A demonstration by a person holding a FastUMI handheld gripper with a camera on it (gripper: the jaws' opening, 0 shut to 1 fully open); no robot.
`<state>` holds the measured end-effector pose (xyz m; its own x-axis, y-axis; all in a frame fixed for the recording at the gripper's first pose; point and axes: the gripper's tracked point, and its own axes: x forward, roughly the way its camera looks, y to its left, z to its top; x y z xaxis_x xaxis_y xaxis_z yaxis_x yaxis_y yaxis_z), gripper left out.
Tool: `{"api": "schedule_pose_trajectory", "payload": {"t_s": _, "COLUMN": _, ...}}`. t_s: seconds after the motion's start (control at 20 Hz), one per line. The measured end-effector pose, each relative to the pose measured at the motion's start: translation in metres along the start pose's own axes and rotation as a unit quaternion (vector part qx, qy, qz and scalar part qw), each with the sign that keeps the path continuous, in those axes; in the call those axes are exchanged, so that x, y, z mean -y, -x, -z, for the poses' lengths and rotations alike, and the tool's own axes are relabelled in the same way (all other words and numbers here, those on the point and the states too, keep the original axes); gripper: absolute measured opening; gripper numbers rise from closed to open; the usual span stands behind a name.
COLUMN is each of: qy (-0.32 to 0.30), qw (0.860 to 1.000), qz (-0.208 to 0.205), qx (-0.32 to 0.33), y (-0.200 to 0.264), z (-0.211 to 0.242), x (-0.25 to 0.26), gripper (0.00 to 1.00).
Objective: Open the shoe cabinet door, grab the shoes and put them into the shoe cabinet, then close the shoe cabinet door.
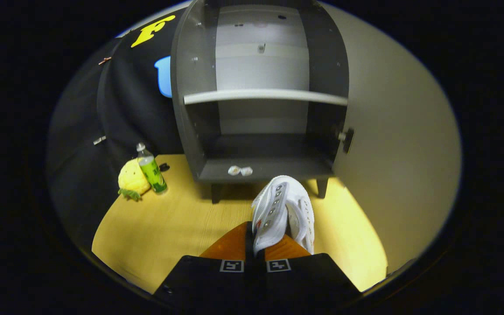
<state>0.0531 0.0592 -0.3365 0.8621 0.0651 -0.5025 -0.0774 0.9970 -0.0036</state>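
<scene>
While the gripper point(258, 238) points level at the open shoe cabinet point(260, 100), its fingers pinch a white shoe point(283, 210).
Both fingers seem to press the shoe's heel; its toe reaches ahead toward the cabinet's lower shelf, door point(392, 144) swung right.

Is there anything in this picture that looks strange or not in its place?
Two small pale lumps lie on the open shoe cabinet floor, right where the shoe clamped in the gripper jaws would go. What they are cannot be told.
</scene>
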Motion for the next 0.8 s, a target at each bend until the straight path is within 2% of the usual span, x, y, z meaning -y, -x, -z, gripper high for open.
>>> {"api": "schedule_pose_trajectory", "payload": {"t_s": 0.2, "qy": 0.015, "qw": 0.997, "qz": 0.021, "qx": 0.067, "y": 0.021, "z": -0.082, "x": 0.004, "gripper": 0.04}}
{"api": "schedule_pose_trajectory", "payload": {"t_s": 0.35, "qy": 0.023, "qw": 0.995, "qz": 0.019, "qx": 0.097, "y": 0.023, "z": -0.131, "x": -0.002, "gripper": 0.04}}
{"api": "schedule_pose_trajectory", "payload": {"t_s": 0.8, "qy": 0.032, "qw": 0.991, "qz": 0.021, "qx": 0.127, "y": -0.039, "z": -0.226, "x": 0.010, "gripper": 0.04}}
